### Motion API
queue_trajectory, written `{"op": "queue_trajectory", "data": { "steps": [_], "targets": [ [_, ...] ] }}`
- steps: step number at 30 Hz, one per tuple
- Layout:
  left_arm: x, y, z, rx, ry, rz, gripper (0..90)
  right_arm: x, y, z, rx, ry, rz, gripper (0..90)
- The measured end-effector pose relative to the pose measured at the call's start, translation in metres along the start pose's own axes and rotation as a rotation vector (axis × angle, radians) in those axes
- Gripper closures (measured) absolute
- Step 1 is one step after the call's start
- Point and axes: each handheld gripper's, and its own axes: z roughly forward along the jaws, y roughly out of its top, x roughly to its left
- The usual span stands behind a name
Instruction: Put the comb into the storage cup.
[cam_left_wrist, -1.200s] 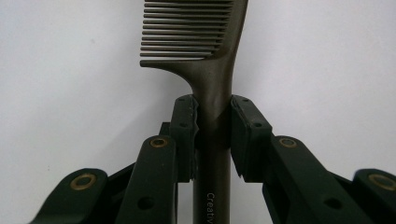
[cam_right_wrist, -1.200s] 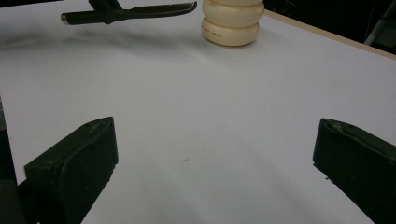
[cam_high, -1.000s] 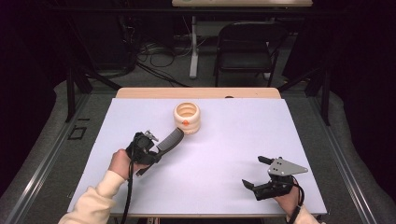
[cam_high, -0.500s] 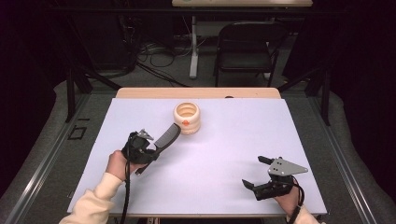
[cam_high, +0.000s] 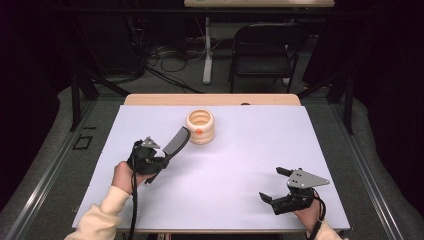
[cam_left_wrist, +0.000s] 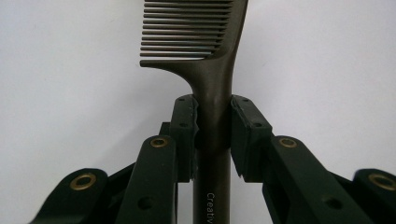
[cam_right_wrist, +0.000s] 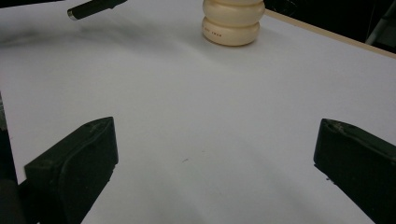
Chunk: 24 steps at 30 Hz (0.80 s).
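A: High view, far left first: the left claw (cam_high: 162, 159) is clamped on a dark comb (cam_high: 175, 143), which angles up and away toward the cream ribbed jar (cam_high: 200, 126).

B: And the left gripper view gives the close-up. The comb (cam_left_wrist: 212, 84) is dark brown, with fine, even teeth along one side of a thick spine that narrows into a round handle. Both pads press that handle just below the teeth.

A: Some pale lettering runs down the handle, but the frame's bottom edge cuts it off. The comb's tip is cropped at the top too.

B: Moving right, the jar stands open-mouthed near the far middle of the white tabletop (cam_high: 240, 165), just beside the comb's tip. Whether they touch, I can't tell.

A: Far right, the right claw (cam_high: 280, 184) rests low at the near edge, jaws spread wide, nothing between them. In its own view the jar (cam_right_wrist: 232, 21) has its top cut off.

B: Compared with a second ago, the comb has swung up steeper and the left hand has drawn slightly leftward. The right claw hasn't budged.
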Motion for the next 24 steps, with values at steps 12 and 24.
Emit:
{"op": "queue_trajectory", "data": {
  "steps": [12,24],
  "targets": [
    [0.0048,-0.0064,-0.0002,-0.060,0.008,-0.023,72.4,0.0000,0.0000,0.0001,0.003,0.000,-0.001,0.0],
    [0.0069,-0.0083,0.0034,-0.117,0.031,-0.031,72.3,-0.0001,0.0002,-0.0004,0.005,-0.001,-0.003,0.0]
  ]
}}
